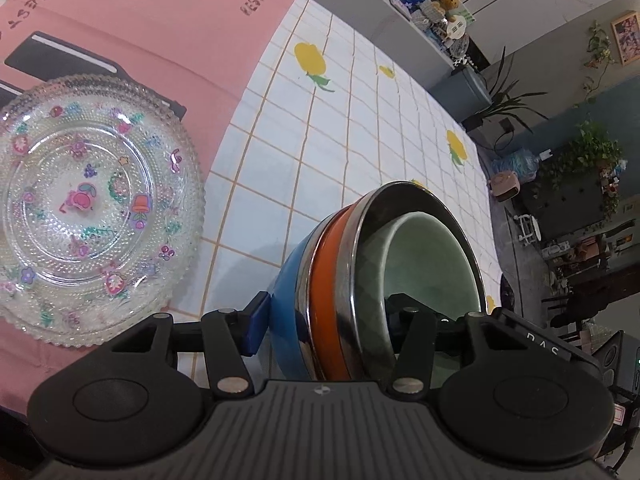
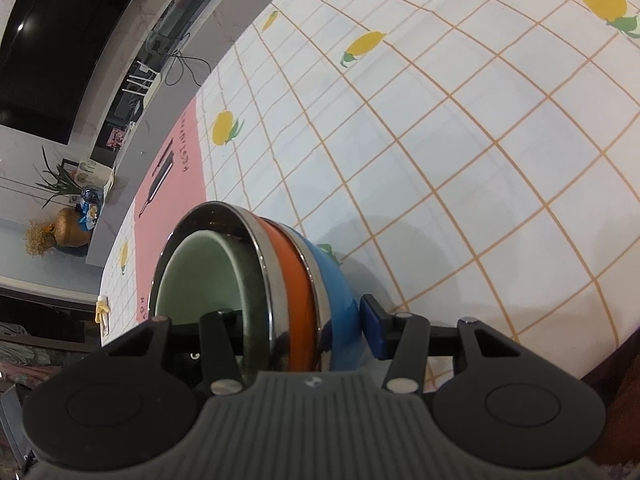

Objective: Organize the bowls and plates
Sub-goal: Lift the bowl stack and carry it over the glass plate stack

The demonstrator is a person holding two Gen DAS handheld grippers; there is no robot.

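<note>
Two grippers straddle the nested bowl stack (image 1: 384, 264) on the tablecloth (image 1: 360, 120) — left gripper (image 1: 332, 320) and right gripper (image 2: 304, 328) half-open over opposite walls, apparently clamping — glass plate (image 1: 92, 208) lying leftward.

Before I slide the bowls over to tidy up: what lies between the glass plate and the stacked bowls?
In the left wrist view, only tablecloth separates the glass plate from the stacked bowls: the pink mat's edge, then bare checked cloth. Nothing else stands there.

Left gripper (image 1: 328, 320) clamped, right gripper (image 2: 304, 320) clamped
</note>
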